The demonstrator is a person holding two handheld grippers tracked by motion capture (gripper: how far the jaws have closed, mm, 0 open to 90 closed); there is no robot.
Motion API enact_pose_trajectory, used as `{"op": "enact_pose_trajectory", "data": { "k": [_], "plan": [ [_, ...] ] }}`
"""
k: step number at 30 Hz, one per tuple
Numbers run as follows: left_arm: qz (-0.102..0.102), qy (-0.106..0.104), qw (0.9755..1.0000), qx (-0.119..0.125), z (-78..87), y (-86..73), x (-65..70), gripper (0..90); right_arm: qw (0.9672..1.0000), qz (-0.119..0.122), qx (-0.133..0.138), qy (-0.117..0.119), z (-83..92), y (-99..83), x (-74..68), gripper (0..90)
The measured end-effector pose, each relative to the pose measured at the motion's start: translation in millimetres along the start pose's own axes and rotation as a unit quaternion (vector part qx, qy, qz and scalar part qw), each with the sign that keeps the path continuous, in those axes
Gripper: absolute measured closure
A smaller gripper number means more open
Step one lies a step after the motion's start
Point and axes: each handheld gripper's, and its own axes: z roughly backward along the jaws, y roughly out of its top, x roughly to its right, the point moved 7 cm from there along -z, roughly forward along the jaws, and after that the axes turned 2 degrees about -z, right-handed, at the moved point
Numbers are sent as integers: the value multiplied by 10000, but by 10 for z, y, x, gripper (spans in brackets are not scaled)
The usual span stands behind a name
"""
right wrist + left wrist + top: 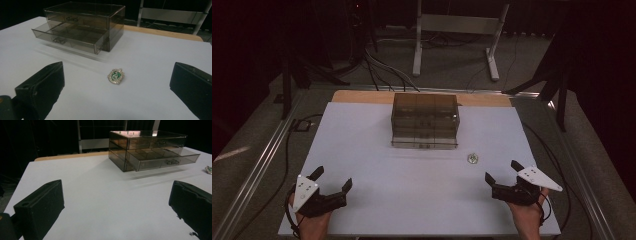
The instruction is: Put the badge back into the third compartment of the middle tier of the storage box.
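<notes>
Left gripper (332, 179) and right gripper (501, 170) resting low on the white table (362, 145), jaws spread wide on both, nothing between them.

Ahead of both, well apart from either: smoky clear drawer box (425, 120), lower drawer (165, 158) pulled out toward the grippers, upper one shut. Just ahead of the right gripper and slightly toward its left jaw, lying flat on the table: small green-and-silver crest pin (115, 75), near the box's front corner but not touching it. Far off to the right edge in the left gripper view, the same pin.
</notes>
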Motion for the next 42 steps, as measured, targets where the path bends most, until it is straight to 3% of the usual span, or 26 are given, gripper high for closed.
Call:
{"op": "enact_pose_trajectory", "data": {
  "k": [5,14,42],
  "plan": [
    [22,5,10000,-4,-7,-5,-9,9,10000,-49,32,37,-38,54,-14,0],
    [6,-8,10000,-17,-7,-9,-7,9,10000,67,3,-24,-141,156,-41,0],
    [-85,-57,9999,-75,-26,-19,29,9,9999,26,-139,-79,-465,234,39,0]
  ]
}}
